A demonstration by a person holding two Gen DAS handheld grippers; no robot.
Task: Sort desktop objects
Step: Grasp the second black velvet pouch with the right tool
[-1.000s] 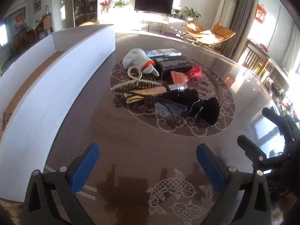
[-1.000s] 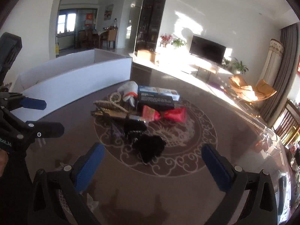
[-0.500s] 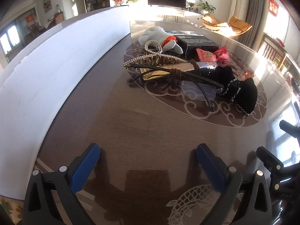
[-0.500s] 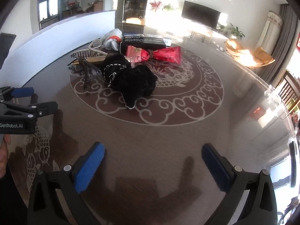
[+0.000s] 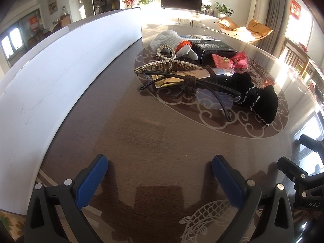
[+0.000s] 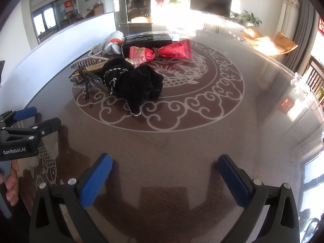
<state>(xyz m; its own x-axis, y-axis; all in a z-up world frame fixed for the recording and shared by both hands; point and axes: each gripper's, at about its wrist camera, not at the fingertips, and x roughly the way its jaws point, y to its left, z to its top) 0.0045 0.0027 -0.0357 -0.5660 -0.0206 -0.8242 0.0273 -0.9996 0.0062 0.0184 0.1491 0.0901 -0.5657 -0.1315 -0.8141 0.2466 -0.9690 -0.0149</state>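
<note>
Two grippers low over the table (image 5: 162, 141), both empty, fingers spread wide. Left gripper (image 5: 160, 168) nearest the camera in the left wrist view; right gripper (image 6: 165, 168) likewise in its own view, with nothing between the pads of either.

Pile lies ahead of both, on the round ornament in the tabletop. From the left gripper it sits ahead and slightly to the right; from the right gripper, ahead and to the left.

Closest item to the right gripper: black velvet scrunchie (image 6: 139, 85), at the near edge of the pile. Closest to the left gripper: eyeglasses (image 5: 208, 95), temples open, long axis running roughly left-right across the gripper's line of approach, a brown hair tie (image 5: 189, 81) looped round one temple.

Behind these: pearl hair claw (image 5: 168, 64), then a gold-brown flat packet, partly hidden. Red snack wrappers (image 6: 162, 51) lean against the black box (image 6: 147, 40). Farthest: white knit glove (image 5: 172, 42).

White bin wall (image 5: 60, 77) runs along the left, just beside the left gripper. Judgement: the left hand is nearer the bin and the glasses, the right nearer the scrunchie.
</note>
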